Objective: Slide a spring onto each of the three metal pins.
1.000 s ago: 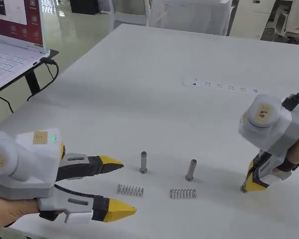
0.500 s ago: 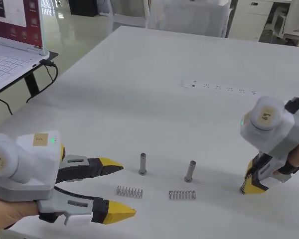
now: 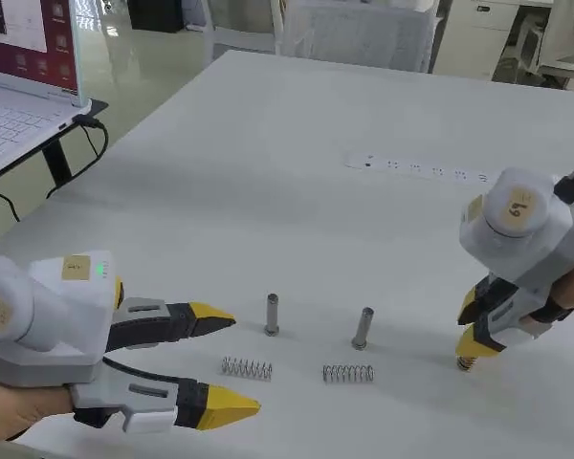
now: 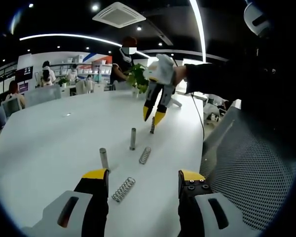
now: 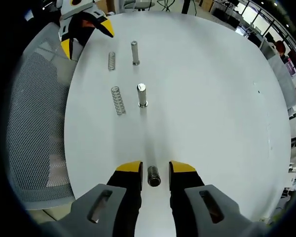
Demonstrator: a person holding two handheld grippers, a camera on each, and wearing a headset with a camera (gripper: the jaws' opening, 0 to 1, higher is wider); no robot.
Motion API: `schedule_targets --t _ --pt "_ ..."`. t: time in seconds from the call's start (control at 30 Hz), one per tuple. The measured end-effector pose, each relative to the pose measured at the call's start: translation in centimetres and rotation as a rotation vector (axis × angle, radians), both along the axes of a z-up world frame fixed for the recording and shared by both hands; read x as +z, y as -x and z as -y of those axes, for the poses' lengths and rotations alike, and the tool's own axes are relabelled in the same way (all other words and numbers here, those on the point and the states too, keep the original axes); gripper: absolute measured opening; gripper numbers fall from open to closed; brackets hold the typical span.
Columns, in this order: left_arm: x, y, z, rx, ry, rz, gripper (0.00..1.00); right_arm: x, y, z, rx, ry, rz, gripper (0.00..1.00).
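Observation:
Two bare metal pins (image 3: 273, 314) (image 3: 364, 328) stand upright on the white table (image 3: 297, 172). A loose spring (image 3: 247, 367) (image 3: 349, 373) lies in front of each. A third spring (image 3: 466, 362) stands upright at the right, around a pin, seen end-on in the right gripper view (image 5: 153, 176). My right gripper (image 3: 476, 330) hovers just above it, open, with a jaw on either side and a gap to each (image 5: 155, 170). At the lower left my left gripper (image 3: 237, 361) is open and empty, pointing at the left spring (image 4: 123, 189).
An open laptop (image 3: 19, 76) sits on a stand at the far left. A white power strip (image 3: 416, 167) lies on the table beyond the pins. A mesh chair (image 4: 251, 163) stands by the near table edge. People sit in the background.
My right gripper has lifted a little off the table and its jaws have parted, leaving the spring standing upright. The left gripper has stayed put.

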State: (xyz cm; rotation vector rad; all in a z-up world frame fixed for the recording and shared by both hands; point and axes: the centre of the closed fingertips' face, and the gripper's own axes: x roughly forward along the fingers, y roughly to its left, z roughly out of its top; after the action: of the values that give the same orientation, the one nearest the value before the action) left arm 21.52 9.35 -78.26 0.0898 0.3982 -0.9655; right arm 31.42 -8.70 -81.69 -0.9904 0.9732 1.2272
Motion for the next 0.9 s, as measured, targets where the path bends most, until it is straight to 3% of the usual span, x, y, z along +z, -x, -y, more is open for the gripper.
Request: schedule_targets --t 0.5,0.9 --pt "0.1 0.0 0.0 -0.001 -0.002 0.003 0.51 1.5 1.7 -3.0 0.045 -0.083 -0.003 0.19" --pt "0.1 0.0 0.0 -0.003 -0.006 0.002 0.51 1.0 3.7 -5.2 0.11 -0.096 -0.02 0.19"
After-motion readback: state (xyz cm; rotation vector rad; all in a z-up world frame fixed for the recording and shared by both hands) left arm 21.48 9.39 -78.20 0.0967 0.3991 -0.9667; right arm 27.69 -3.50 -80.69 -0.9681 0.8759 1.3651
